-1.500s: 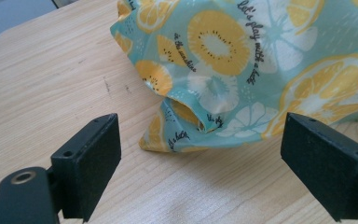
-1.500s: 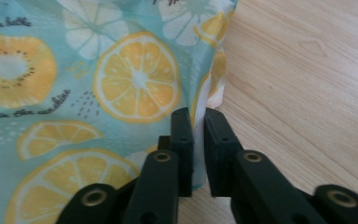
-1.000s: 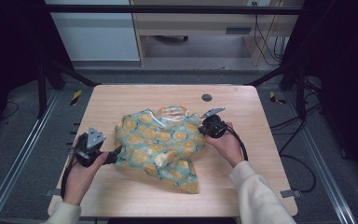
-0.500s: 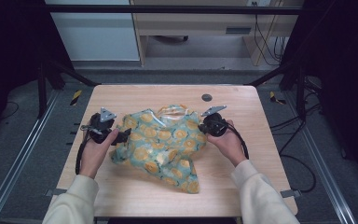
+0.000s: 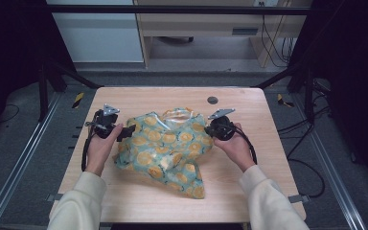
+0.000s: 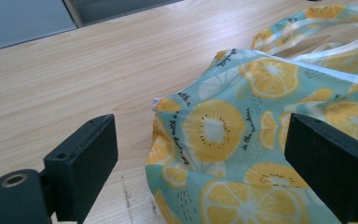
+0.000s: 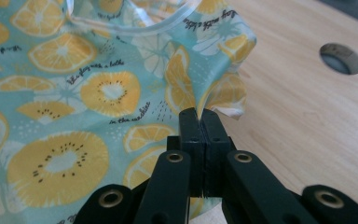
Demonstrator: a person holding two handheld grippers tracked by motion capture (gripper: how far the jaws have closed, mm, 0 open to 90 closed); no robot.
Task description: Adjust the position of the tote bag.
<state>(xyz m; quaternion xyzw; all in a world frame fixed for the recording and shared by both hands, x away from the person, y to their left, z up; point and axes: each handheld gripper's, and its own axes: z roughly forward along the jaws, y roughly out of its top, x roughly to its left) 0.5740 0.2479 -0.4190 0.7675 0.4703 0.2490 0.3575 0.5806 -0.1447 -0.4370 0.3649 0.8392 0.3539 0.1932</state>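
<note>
Our right claw (image 7: 200, 122) pinches a fold of the lemon-print cloth (image 5: 165, 143), crumpled mid-bench (image 5: 249, 191). Our left claw (image 6: 205, 154) gapes wide, level at the cloth's left edge, pads not touching.

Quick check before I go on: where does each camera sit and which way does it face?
High view: above the person's side, looking forward and down on the table; both forearms, left gripper and right gripper show.
Left gripper view: rides the left gripper, looking along open jaws at the cloth edge.
Right gripper view: rides the right gripper, jaws shut on a cloth fold.
Shared: the lemon-print cloth and table; the table's round hole shows in the high and right gripper views.
</note>
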